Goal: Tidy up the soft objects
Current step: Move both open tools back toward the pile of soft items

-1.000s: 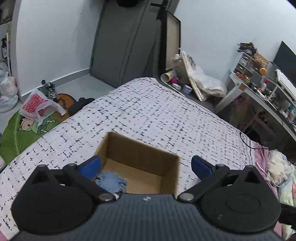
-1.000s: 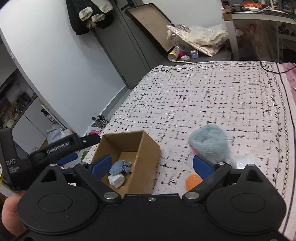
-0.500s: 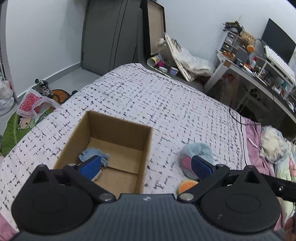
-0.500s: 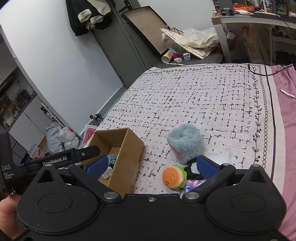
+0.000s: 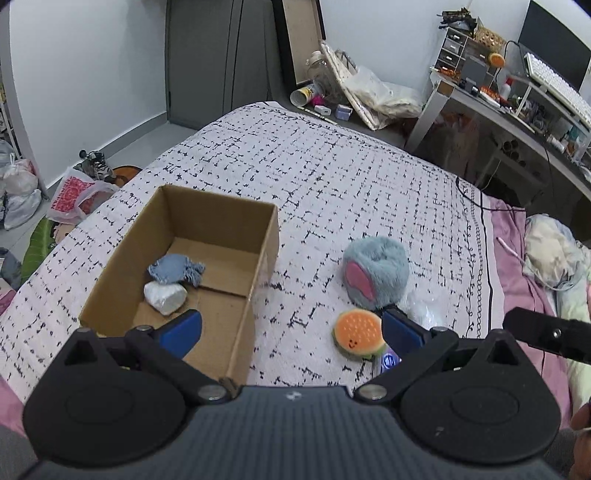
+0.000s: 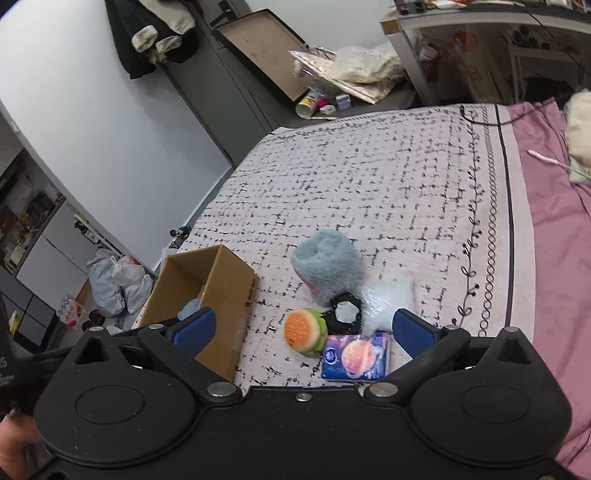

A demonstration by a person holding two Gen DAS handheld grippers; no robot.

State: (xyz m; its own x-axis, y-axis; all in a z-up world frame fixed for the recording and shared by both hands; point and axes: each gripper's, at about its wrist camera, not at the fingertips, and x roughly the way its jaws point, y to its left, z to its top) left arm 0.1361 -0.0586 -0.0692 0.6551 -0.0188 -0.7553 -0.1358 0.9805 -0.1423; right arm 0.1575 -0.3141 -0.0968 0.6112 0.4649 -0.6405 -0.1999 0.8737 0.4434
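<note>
Left wrist view lets me see into the cardboard box point(image 5: 184, 258): a blue cloth point(image 5: 176, 273) and a white bundle point(image 5: 165, 297) lie on its floor. To its right sits the burger plush point(image 5: 357, 333), round, face upward. Only the right wrist view shows the tissue packet point(image 6: 356, 356), lying flat beside it. My left gripper point(image 5: 291, 328) and right gripper point(image 6: 303, 330) both gape, empty.

A bed point(image 5: 332, 173) with a white, black-checked cover fills the room's middle, a pink sheet point(image 6: 554, 236) along its side. Beyond its far end, a framed board point(image 5: 299, 37) leans against the wall beside a heap of plastic bags point(image 5: 373, 92). A keyboard point(image 5: 557, 86) lies on the cluttered tabletop point(image 5: 491, 107). A dark jacket point(image 6: 155, 33) hangs on the wall.
</note>
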